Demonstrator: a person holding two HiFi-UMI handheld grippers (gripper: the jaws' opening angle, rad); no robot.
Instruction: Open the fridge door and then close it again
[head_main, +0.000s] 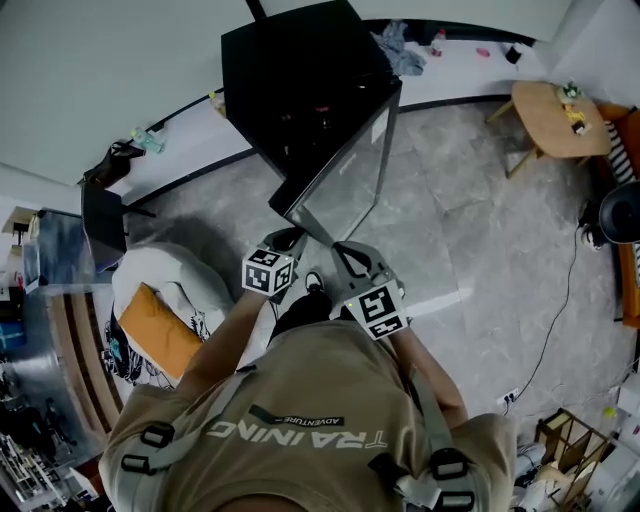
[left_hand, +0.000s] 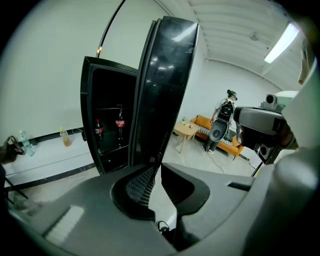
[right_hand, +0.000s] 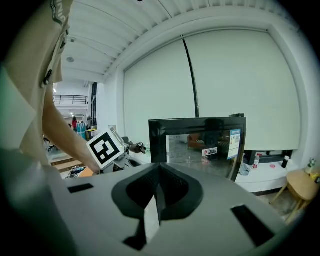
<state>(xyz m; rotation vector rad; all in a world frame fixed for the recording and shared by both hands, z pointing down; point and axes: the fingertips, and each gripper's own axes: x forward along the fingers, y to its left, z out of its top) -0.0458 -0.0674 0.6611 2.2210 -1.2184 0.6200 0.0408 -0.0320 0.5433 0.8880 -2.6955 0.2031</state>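
Found the left hand-held gripper (left_hand: 159, 166) with jaws pressed together, a mere sliver of light between, empty. Found the right hand-held gripper (right_hand: 160, 165) in the same narrow state, likewise empty. Noted both low and close in front of the person (head_main: 300, 420), just short of the fridge door (left_hand: 167, 90), with no contact to be seen.

Looked along the left jaws straight at the door's free edge, seen edge-on, dead ahead and just beyond the tips. Looked along the right jaws at the door's outer glass face with its stickers (right_hand: 210, 151), somewhat farther off. Judged the left to be nearer the free edge, and the right better set on the outer-face side of the door.

Read the door as well open, upright, long axis vertical, free edge pointing out toward the person, hinge side back at the fridge cabinet (left_hand: 107, 120). Made out cola bottles (left_hand: 119, 125) on a shelf behind the door, on its inner side. Judged the opening done and the closing not yet done. Called for a push on the door's outer face to swing the free edge back to the cabinet.
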